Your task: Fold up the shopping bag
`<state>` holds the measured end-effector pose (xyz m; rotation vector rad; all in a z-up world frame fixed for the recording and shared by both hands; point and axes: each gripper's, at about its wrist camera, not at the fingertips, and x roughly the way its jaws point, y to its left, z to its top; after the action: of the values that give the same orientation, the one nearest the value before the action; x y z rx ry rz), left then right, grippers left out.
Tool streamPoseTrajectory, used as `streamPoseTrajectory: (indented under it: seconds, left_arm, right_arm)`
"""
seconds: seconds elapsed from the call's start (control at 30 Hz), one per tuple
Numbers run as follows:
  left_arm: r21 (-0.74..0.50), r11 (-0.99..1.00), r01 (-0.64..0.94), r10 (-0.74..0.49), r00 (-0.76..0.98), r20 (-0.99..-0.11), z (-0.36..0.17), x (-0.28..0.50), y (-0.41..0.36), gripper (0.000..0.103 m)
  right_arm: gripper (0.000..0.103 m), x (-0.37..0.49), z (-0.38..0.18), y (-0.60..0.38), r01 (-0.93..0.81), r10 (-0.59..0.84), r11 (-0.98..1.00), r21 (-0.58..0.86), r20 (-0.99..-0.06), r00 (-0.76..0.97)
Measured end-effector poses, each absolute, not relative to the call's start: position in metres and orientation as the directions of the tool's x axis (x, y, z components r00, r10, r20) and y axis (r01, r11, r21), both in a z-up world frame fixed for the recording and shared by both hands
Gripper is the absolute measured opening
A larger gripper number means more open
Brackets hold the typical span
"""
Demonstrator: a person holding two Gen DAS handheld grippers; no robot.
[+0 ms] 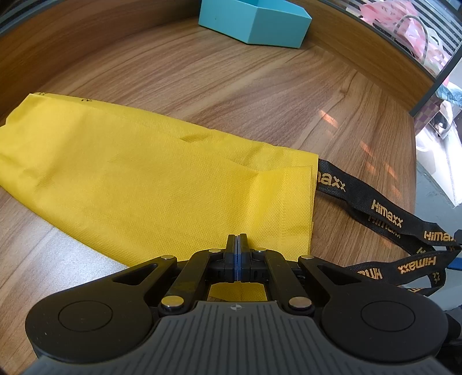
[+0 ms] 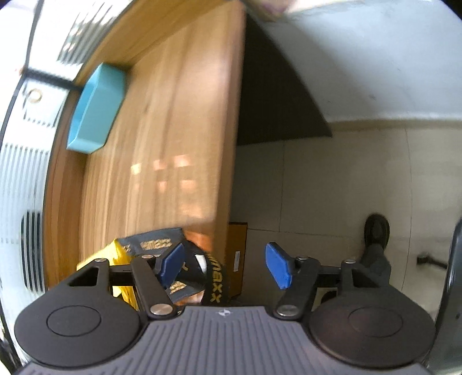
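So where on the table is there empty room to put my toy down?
The widest bare wood lies between the yellow bag and the blue box on the table. It's crowded by the black handles, where the left gripper is shut and the right gripper hangs open.

The shopping bag [image 1: 150, 173] is plain yellow, its handles [image 1: 384, 216] black with repeated gold lettering. The table [image 1: 231, 86] shows brown wood grain, the box [image 1: 254, 20] solid turquoise.
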<state>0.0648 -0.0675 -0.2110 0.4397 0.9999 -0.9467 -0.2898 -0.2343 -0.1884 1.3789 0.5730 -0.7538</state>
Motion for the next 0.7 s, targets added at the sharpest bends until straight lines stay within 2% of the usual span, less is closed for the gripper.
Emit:
streamPoseTrajectory:
  seconds: [0.27, 0.37, 0.47, 0.7]
  left_arm:
    - [-0.095, 0.542, 0.835, -0.467, 0.205, -0.860, -0.211, 0.065, -0.067, 0.002]
    - [-0.100, 0.542, 0.834, -0.469, 0.202, -0.860, -0.211, 0.066, -0.066, 0.002]
    - [-0.104, 0.543, 0.833, -0.471, 0.200, -0.859, -0.211, 0.066, -0.066, 0.002]
    - [-0.111, 0.543, 0.832, -0.475, 0.195, -0.858, -0.212, 0.067, -0.065, 0.002]
  right_arm:
    - [0.070, -0.266, -0.172, -0.239, 0.769, -0.110, 0.139, 0.624, -0.762, 0.639]
    - [0.070, -0.256, -0.173, -0.239, 0.802, -0.087, 0.165, 0.574, -0.802, 0.592]
    - [0.063, -0.250, -0.182, -0.239, 0.834, -0.052, 0.168, 0.526, -0.840, 0.540]
    - [0.061, -0.231, -0.201, -0.233, 0.869, 0.004, 0.224, 0.442, -0.892, 0.453]
